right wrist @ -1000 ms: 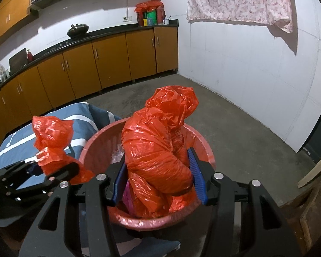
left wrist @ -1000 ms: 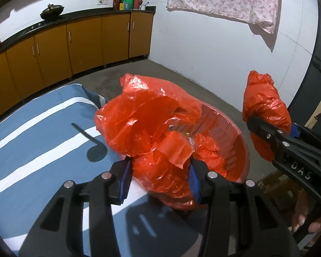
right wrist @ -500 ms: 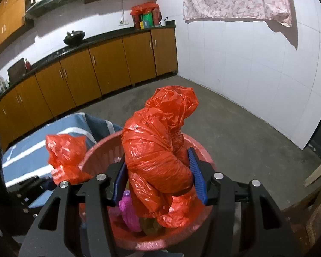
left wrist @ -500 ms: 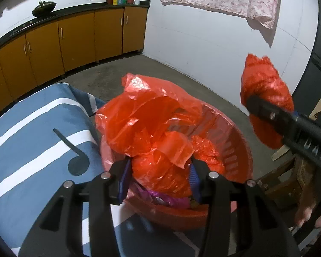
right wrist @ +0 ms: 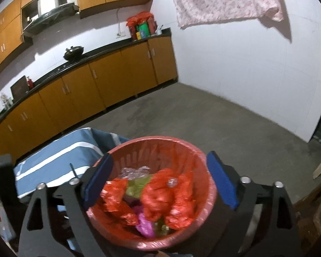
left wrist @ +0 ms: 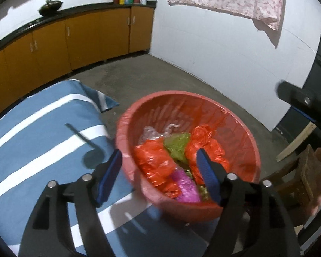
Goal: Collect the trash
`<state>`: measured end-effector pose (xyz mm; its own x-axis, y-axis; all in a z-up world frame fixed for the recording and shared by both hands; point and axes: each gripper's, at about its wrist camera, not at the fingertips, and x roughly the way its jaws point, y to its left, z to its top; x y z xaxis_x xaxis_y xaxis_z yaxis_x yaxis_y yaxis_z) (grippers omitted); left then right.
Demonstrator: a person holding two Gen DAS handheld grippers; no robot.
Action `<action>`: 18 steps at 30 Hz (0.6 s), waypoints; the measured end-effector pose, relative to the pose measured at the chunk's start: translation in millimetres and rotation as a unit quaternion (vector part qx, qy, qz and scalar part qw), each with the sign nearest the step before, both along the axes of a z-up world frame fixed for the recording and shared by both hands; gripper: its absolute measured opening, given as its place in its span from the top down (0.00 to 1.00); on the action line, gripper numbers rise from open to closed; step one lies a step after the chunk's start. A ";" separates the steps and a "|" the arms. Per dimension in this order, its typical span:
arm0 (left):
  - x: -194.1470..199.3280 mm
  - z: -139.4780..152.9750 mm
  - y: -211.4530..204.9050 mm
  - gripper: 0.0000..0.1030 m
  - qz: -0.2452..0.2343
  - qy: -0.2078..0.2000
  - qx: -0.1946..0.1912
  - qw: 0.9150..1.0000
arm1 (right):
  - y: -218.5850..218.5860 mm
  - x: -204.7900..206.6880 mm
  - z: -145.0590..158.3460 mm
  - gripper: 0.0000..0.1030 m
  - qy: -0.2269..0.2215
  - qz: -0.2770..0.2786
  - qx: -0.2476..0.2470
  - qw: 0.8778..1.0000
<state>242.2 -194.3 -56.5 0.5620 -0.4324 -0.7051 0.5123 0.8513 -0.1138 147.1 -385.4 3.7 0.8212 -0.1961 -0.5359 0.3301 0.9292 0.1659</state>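
Left gripper, right gripper jaws opening, empty, above red basket rim; bare floor beyond.

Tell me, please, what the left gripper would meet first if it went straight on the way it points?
Probably the crumpled red bag lying in the red basket; the left gripper, jaws opening and empty, points down into it, though depth is unclear.

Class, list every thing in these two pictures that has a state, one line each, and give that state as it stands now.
left gripper: jaws opening, nothing held
right gripper: jaws opening, nothing held
red basket: upright, lined with red plastic, partly filled
orange bags: crumpled, lying in the basket
green bag: crumpled, between the orange bags
striped cloth: spread flat
floral cloth: hanging on the wall
cabinet doors: closed
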 end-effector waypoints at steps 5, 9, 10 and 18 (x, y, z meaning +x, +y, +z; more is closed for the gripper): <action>-29.9 21.5 38.7 0.11 0.046 -0.054 0.008 0.997 | 19.3 -33.3 -1.0 0.02 0.006 -0.019 -0.052 0.998; -62.9 40.8 70.2 0.05 0.087 -0.102 0.022 0.991 | 47.1 -58.3 -2.9 0.02 0.015 -0.021 -0.121 0.992; -69.9 44.7 76.3 0.04 0.095 -0.111 0.026 0.989 | 52.7 -62.1 -2.1 0.02 0.017 -0.022 -0.135 0.990; -136.3 67.4 131.9 0.04 0.159 -0.156 0.036 0.974 | 75.1 -111.7 5.3 0.02 -0.012 -0.031 -0.136 0.990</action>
<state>105.8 -62.4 10.9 0.8511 -0.1576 -0.5008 0.2217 0.9725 0.0709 35.4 -310.3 9.0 0.8147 -0.3806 -0.4375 0.3869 0.9188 -0.0789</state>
